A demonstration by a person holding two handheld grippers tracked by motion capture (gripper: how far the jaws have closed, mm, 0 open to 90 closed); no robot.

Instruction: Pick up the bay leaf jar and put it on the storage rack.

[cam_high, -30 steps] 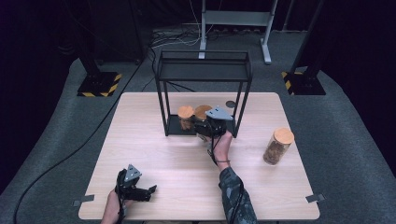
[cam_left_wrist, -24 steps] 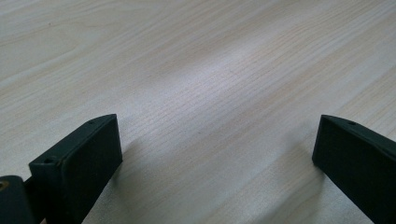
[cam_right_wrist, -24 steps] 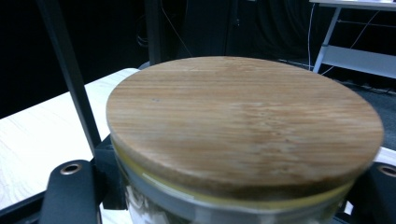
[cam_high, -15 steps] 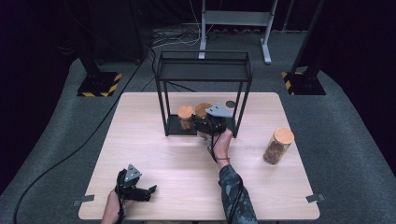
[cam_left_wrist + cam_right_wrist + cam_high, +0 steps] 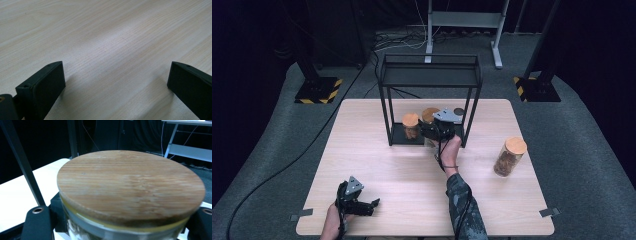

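Your right gripper point(image 5: 435, 131) has barely shifted, clamped on 1 upright wooden-lidded glass jar point(image 5: 130, 192) under the black metal-frame shelf point(image 5: 430, 75), beside another lidded jar point(image 5: 410, 125). Your left gripper point(image 5: 116, 82) rests spread on the light wooden table point(image 5: 377, 160).

High view looks down on my table point(image 5: 377, 165); my left gripper camera skims that tabletop close; right one hugs a jar lid point(image 5: 130, 187).
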